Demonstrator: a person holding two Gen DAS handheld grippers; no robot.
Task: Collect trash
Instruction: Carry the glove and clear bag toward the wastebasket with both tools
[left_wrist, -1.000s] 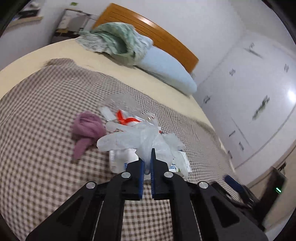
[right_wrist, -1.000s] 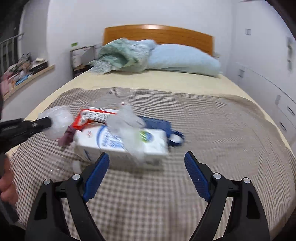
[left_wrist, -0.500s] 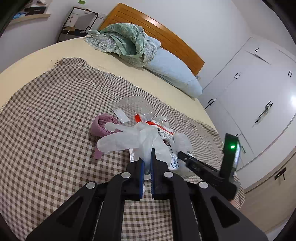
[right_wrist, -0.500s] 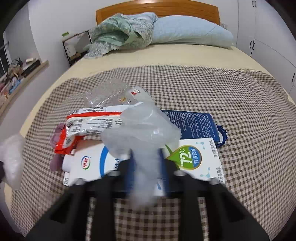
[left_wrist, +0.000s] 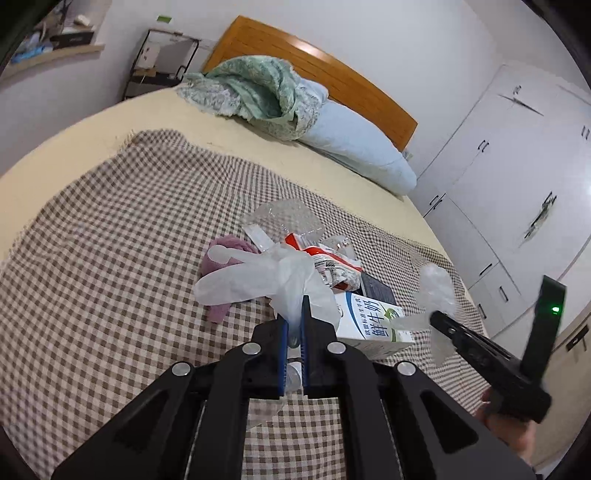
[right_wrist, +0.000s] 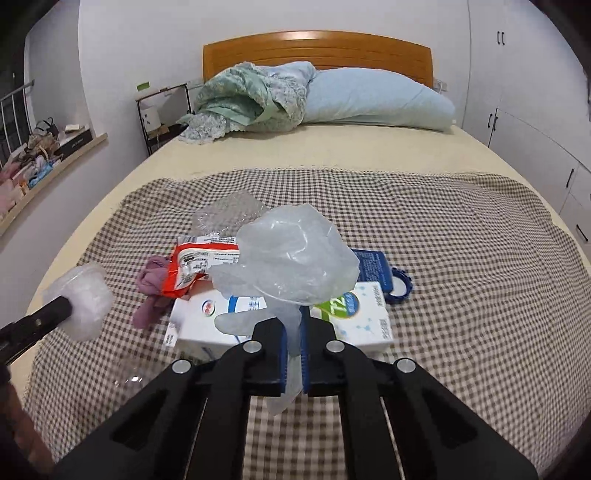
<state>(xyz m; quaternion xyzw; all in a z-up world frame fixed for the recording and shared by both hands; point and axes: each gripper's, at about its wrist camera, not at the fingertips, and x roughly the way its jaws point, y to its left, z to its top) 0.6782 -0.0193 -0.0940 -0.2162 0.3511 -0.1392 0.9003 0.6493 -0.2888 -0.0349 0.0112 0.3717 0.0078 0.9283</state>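
Looking down both cameras, I see the bed (right_wrist: 369, 155) filling most of the view, with a wooden headboard (right_wrist: 317, 48), a pale blue pillow (right_wrist: 376, 103) and a bunched green blanket (right_wrist: 243, 99) at its far end. White cupboards (left_wrist: 509, 177) stand along the wall on the right. A brown checked cloth (right_wrist: 461, 266) covers the near half of the bed, and the trash lies in a loose heap near its middle.

In that heap, a white milk carton (right_wrist: 365, 321) lies on its side closest to me. A red and white wrapper (right_wrist: 192, 258) rests partly on the carton's left end, with a sheet of clear bubble wrap (right_wrist: 225, 214) beyond it and a crumpled purple cloth (right_wrist: 151, 284) just to the left. A dark blue packet (right_wrist: 373, 266) lies behind the carton, with a blue ring (right_wrist: 399, 286) touching its right edge.

My left gripper (left_wrist: 294, 328) is clenched on a white disposable glove (left_wrist: 258, 277), lifted above the heap, its fingers hanging out to the left. My right gripper (right_wrist: 294, 347) has just been closing and now pinches a second, clearer glove (right_wrist: 295, 258), which balloons above the jaws in front of the carton while its tail hangs below them. Each gripper shows at the edge of the other's view, holding its glove clear of the cloth.
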